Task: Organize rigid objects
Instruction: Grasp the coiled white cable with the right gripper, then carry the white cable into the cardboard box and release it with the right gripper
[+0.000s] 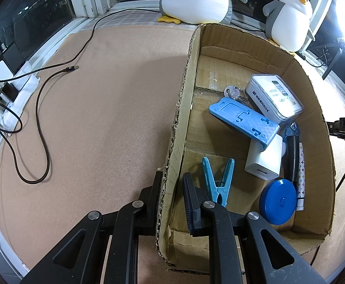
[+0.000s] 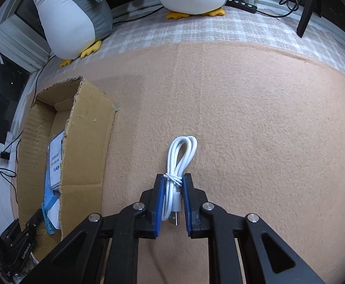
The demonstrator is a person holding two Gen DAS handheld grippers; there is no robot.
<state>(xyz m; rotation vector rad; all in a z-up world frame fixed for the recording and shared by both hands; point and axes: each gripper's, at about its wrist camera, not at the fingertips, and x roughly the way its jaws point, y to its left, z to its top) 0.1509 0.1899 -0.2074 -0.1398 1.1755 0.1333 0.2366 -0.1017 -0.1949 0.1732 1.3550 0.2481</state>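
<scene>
1. Right wrist view: the right gripper [image 2: 173, 201] points steeply down at the counter [image 2: 255, 130], its fingers [image 2: 159, 203] drawn in on a bundled white cable [image 2: 179, 163] – the blue pads sit against the bundle's tied waist and seem to pinch it.
2. The cable's long axis runs straight ahead along the fingers, loop end away, USB plug back between the pads.
3. It lies on the counter well apart from the cardboard box [image 2: 85, 146], which sits to the left – so the carry goes leftward over the box's near wall.
4. Left wrist view: the left gripper [image 1: 172, 201] clamps the box's side wall [image 1: 179, 123], one finger outside, one inside, steadying it.
5. Inside lie a blue clothespin [image 1: 217, 179], a white charger [image 1: 264, 161], a blue stand [image 1: 243, 120], a blue round case [image 1: 279, 201] and a white case [image 1: 274, 97]; the far-left floor is bare, the best room for dropping.
</scene>
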